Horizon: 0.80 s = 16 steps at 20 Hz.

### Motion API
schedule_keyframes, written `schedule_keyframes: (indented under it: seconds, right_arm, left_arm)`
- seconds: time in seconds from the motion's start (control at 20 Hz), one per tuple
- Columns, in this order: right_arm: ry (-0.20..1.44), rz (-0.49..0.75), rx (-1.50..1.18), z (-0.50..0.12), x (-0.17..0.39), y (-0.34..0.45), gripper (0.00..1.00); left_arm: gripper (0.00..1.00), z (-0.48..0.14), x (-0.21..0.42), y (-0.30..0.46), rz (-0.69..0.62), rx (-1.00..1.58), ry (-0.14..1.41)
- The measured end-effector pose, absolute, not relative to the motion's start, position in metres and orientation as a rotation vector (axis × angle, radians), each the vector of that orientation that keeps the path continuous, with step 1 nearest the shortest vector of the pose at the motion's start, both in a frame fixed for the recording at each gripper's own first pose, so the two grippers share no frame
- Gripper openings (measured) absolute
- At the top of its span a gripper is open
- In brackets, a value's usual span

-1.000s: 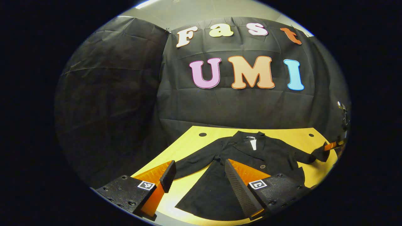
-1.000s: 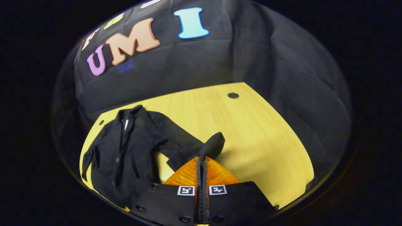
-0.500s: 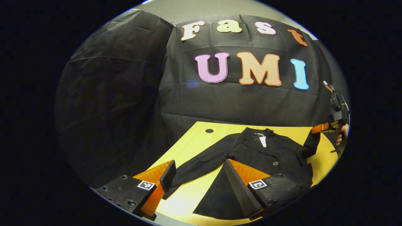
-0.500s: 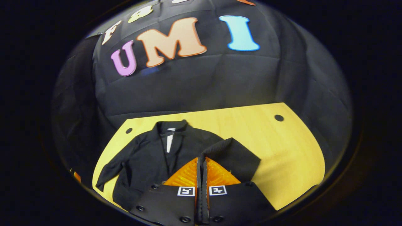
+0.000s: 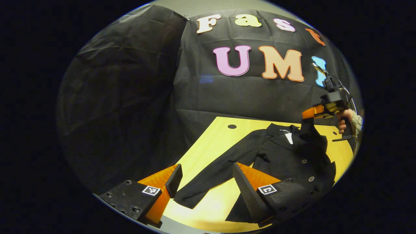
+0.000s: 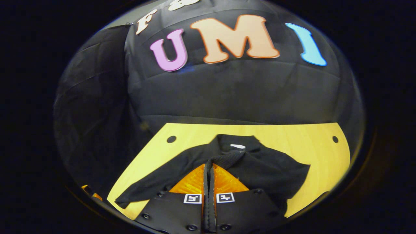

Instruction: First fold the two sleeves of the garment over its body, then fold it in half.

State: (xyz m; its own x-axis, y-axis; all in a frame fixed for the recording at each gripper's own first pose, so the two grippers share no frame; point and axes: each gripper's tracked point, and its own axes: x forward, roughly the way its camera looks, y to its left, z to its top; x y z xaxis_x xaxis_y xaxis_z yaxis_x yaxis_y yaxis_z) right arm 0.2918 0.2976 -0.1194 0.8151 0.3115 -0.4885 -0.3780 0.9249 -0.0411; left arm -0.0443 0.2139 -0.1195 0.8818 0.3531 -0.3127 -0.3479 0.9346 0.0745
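Observation:
A black jacket (image 5: 292,156) lies face up on the yellow table (image 5: 214,136), collar toward the wall. Its one sleeve (image 5: 208,182) stretches flat toward my left gripper (image 5: 206,177), which hovers open just above the cuff end with nothing held. A hand (image 5: 344,120) holds my right gripper (image 5: 305,114) high over the jacket's chest. The other sleeve (image 5: 307,130) hangs from it. In the right gripper view, the right gripper (image 6: 209,166) is shut on that sleeve's cuff (image 6: 227,158). The sleeve (image 6: 276,172) drapes across the jacket body below the collar (image 6: 237,143).
The booth's black cloth wall (image 5: 130,97) closes the back and left side close behind the table. The tabletop has round holes near its far corners (image 6: 171,139) (image 6: 335,139). Bare wood (image 6: 308,152) lies to the right of the jacket.
My right gripper has lifted the held sleeve and swung it from beside the jacket over its body, toward the collar. My left gripper stays open and has drifted toward the flat sleeve's end.

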Motion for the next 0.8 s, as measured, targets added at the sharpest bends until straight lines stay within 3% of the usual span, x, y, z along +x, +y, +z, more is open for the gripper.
schedule_keyframes:
  seconds: [0.3, 0.55, 0.8]
  right_arm:
    - [0.557, 0.446, -0.173, -0.169, 0.323, 0.380, 0.02]
    - [0.622, 0.431, -0.222, -0.220, 0.340, 0.401, 0.00]
    - [0.607, 0.420, -0.202, -0.224, 0.340, 0.401, 0.06]
  left_arm:
    - [0.94, -0.148, -0.046, 0.235, 0.379, -0.038, 0.401]
    - [0.94, -0.169, -0.050, 0.248, 0.419, -0.084, 0.447]
    - [0.95, -0.187, -0.045, 0.253, 0.435, -0.101, 0.479]
